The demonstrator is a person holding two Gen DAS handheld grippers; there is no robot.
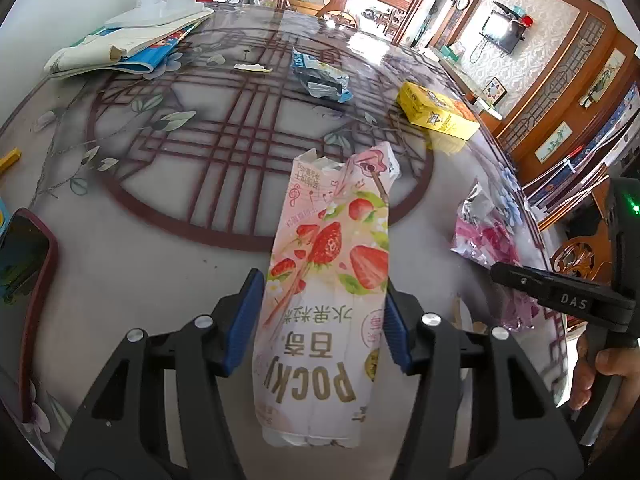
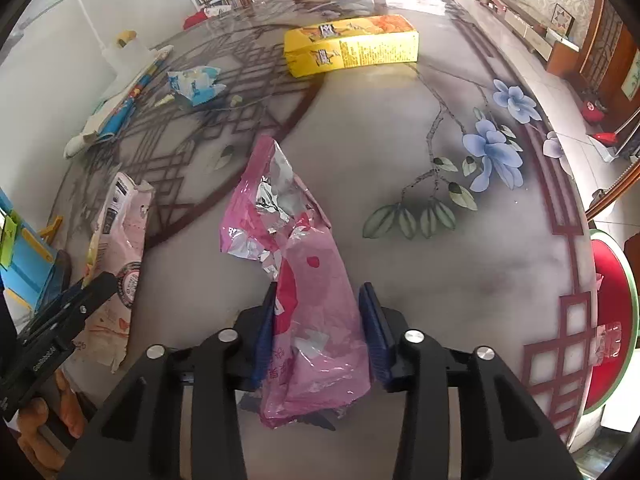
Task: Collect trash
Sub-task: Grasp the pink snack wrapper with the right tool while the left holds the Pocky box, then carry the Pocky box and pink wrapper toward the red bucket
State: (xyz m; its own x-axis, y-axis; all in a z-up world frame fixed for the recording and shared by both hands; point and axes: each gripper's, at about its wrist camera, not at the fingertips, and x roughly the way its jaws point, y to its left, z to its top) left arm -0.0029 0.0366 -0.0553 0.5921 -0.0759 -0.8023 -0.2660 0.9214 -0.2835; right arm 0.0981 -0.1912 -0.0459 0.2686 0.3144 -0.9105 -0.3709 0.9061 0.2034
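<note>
- Now gripping with both: left gripper (image 1: 324, 320) closed on the Pocky box (image 1: 324, 280), blue pads pressing its two long sides.
- Box lying long-ways, straight out from the jaws, torn end far away, over the table (image 1: 160, 272).
- Right gripper (image 2: 318, 332) closed tight on the pink wrapper (image 2: 304, 280), squashed between the pads.
- Wrapper also pointing straight away from its jaws, crinkly silver end farthest.
- Still waiting on the table: yellow box (image 2: 352, 46) far ahead of the right gripper, so nearer that side.
- Blue wrapper (image 1: 320, 78) far ahead of the left gripper, so nearer that one.
- No bin in sight, so cannot tell where to drop things.
- Probably next: lift both up, carry off, then come back.
</note>
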